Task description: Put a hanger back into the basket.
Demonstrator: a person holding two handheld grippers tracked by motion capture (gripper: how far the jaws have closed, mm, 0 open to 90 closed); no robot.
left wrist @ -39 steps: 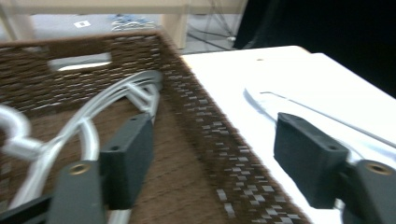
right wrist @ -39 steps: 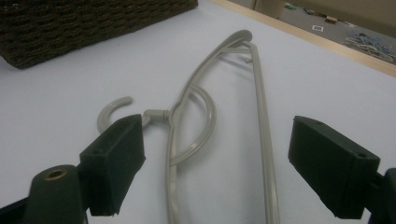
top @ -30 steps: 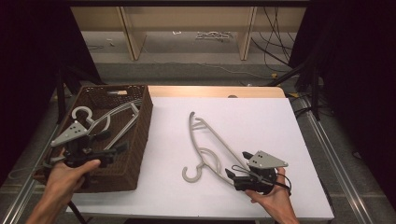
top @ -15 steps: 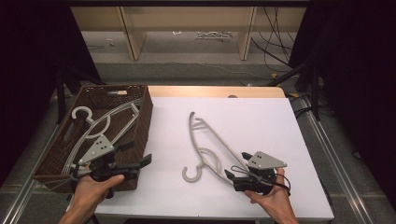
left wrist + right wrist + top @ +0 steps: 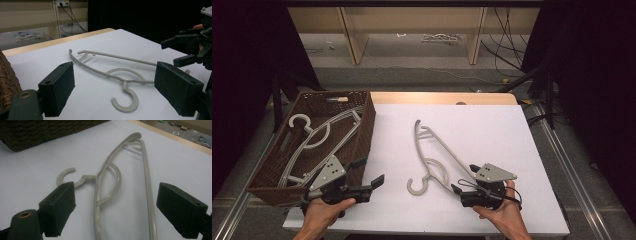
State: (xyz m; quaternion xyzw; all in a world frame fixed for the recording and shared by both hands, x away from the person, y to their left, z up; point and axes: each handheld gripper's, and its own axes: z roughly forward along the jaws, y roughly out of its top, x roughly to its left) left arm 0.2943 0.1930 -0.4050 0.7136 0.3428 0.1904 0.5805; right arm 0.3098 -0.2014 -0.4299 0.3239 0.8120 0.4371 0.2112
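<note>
A pale grey plastic hanger [image 5: 437,157] lies flat on the white table [image 5: 492,125], hook toward the front edge. My left gripper [image 5: 370,171] stands open at the front, just right of the basket, jaws pointing at the hanger. In the left gripper view, my left gripper [image 5: 117,88] frames the hanger [image 5: 110,72], with my right gripper [image 5: 187,48] farther off. My right gripper [image 5: 463,179] is open at the hanger's near end. In the right gripper view, the right gripper [image 5: 120,207] straddles the hanger [image 5: 147,185] without closing on it.
A dark brown wicker basket [image 5: 368,125] sits at the table's left edge and holds similar grey hangers [image 5: 319,142]. Its wall [image 5: 37,130] appears at the top left of the right gripper view. Wooden shelving and cables lie beyond the table.
My left gripper has come off the basket's front, moving right and forward to the table's front edge, turned toward the hanger. The right gripper and the hanger have stayed put.
</note>
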